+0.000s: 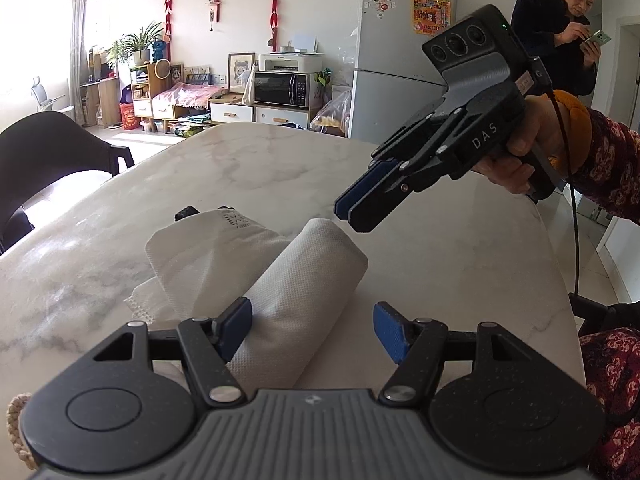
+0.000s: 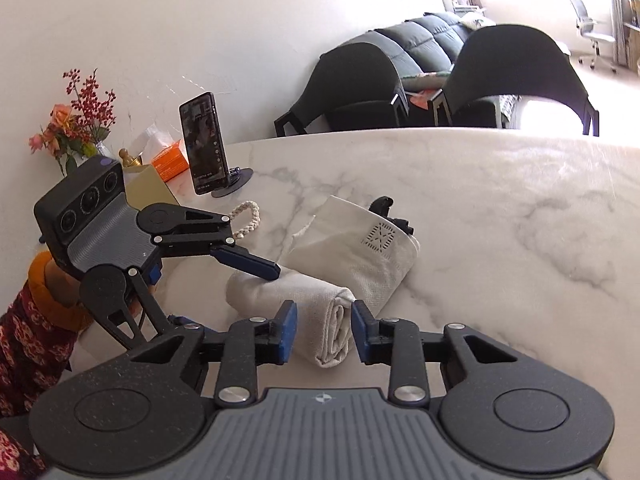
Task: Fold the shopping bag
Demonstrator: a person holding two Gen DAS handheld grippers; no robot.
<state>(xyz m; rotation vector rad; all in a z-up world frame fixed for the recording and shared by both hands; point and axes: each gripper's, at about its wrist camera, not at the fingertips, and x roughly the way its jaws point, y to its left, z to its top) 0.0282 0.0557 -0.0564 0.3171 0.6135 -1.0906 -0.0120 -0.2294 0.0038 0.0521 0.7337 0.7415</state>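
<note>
The white fabric shopping bag lies on the marble table [image 1: 440, 248], one end rolled into a tube [image 1: 308, 280] [image 2: 296, 292]. Its flat part [image 1: 208, 240] [image 2: 360, 240] spreads beyond, with a black handle [image 1: 186, 213] [image 2: 384, 204] at the far edge. My left gripper [image 1: 312, 326] [image 2: 240, 300] is open and straddles the roll near one end; one pad [image 1: 236, 320] touches the cloth and the other stands clear. My right gripper [image 1: 348, 216] [image 2: 325, 330] hovers just above the roll's other end with its jaws narrow. It grips nothing.
A phone on a stand [image 2: 204, 144], an orange tissue box [image 2: 172, 160], a gold box [image 2: 146, 188], flowers [image 2: 76, 120] and a braided cord [image 2: 246, 216] sit by the wall. Black chairs [image 2: 520, 76] [image 1: 52, 152] ring the table. A person [image 1: 560, 40] stands by the fridge.
</note>
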